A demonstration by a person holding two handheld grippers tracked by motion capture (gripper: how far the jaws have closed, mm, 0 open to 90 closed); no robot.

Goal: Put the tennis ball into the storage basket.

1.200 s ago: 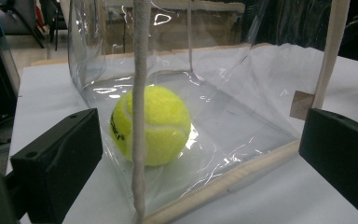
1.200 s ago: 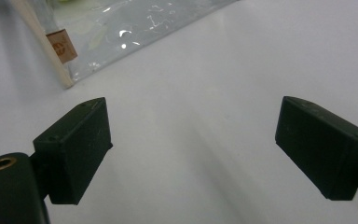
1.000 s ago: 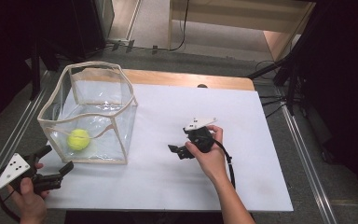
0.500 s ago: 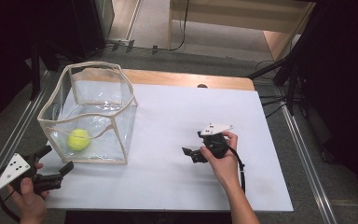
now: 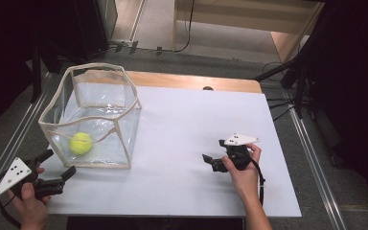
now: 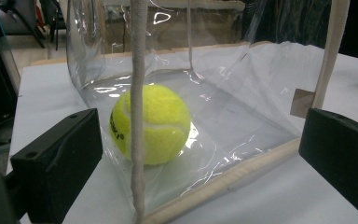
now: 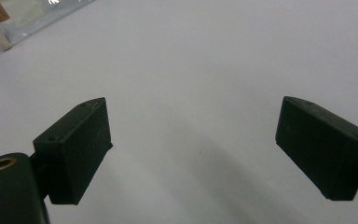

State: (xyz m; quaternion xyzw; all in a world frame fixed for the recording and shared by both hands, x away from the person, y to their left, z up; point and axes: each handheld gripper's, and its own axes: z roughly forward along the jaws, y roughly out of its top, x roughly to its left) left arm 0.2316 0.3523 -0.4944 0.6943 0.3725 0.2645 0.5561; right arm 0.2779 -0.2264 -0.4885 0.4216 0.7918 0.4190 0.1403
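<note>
**Ball in the clear bin, both grippers empty**

At the desk's near left corner, the left gripper (image 5: 57,165) has its jaws spread and empty, facing the clear bin (image 5: 124,125). Toward the near right edge, the right gripper (image 5: 210,161) has its jaws spread over the bare white desk (image 5: 182,124). Farther back on the left side, the bin holds one tennis ball (image 5: 80,143) resting on its floor near the front wall.
</note>
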